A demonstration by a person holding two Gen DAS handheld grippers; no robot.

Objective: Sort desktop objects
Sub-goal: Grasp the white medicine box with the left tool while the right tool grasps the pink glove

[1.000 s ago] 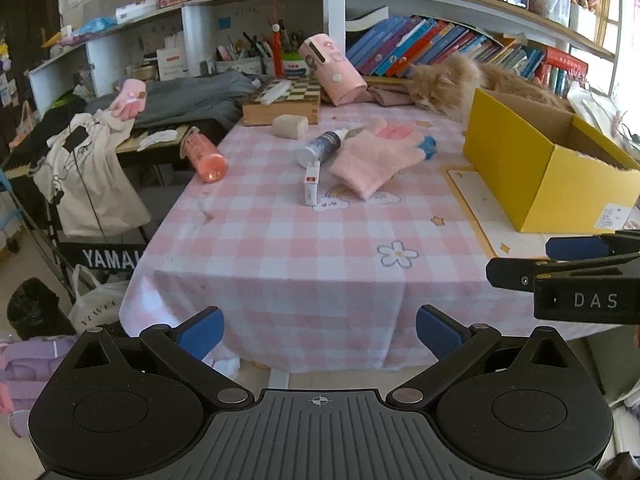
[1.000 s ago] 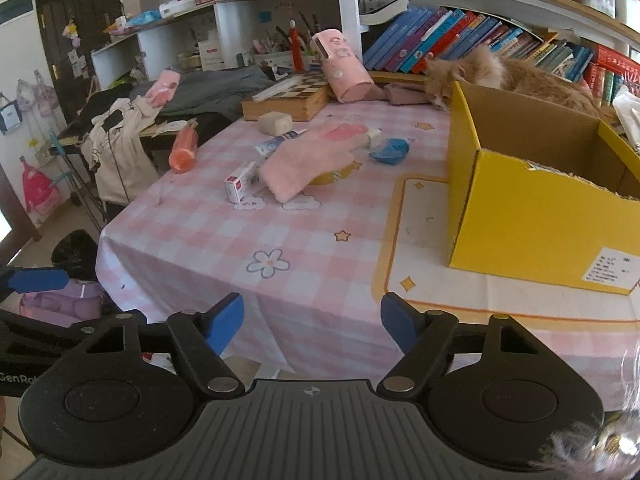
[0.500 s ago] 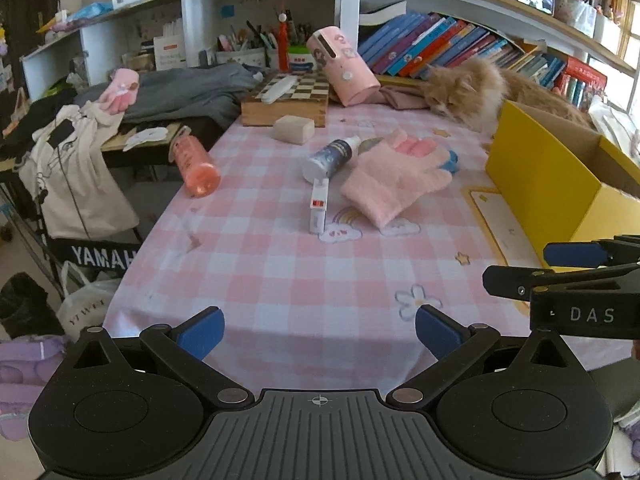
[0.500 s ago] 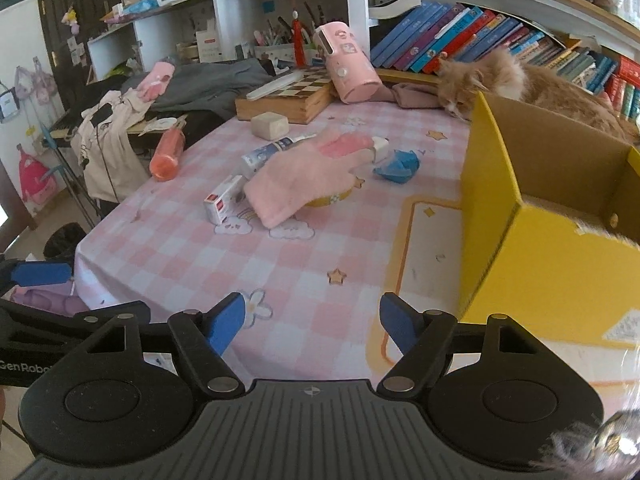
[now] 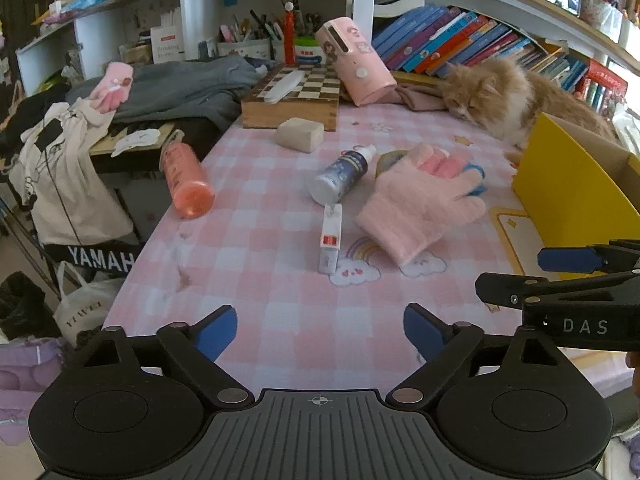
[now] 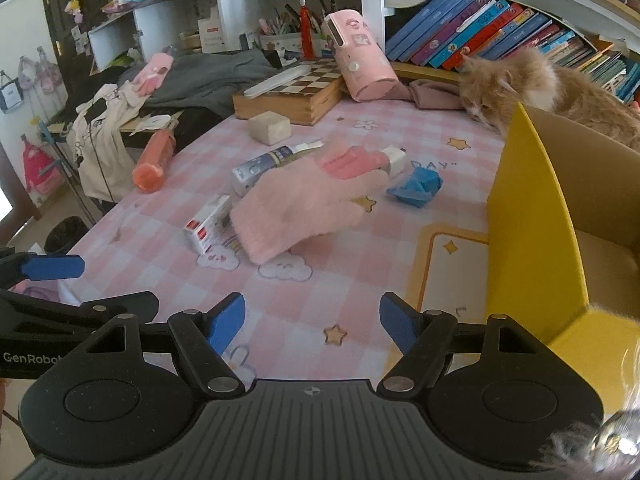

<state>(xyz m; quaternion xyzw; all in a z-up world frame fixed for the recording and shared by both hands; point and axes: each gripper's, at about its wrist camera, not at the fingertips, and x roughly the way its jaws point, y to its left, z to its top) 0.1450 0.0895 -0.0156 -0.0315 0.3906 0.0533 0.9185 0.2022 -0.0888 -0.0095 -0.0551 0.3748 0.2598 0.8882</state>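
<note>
Left wrist view: a pink glove (image 5: 416,208) lies mid-table beside a small box (image 5: 330,238) and spray bottle (image 5: 340,176); the left gripper (image 5: 320,332), empty, has just been narrowing yet gapes wide over the pink checked tablecloth (image 5: 280,312).
Right wrist view: the yellow box (image 6: 536,216) stands right, a cat (image 6: 520,88) behind it; the right gripper (image 6: 312,322) is parted, holding nothing; bookshelves (image 6: 480,32) behind.

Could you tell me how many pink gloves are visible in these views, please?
2. One pink glove lies on the checked tablecloth beside the small white box; the second glove lies on the clothes pile, off the table. Others may be hidden.
</note>
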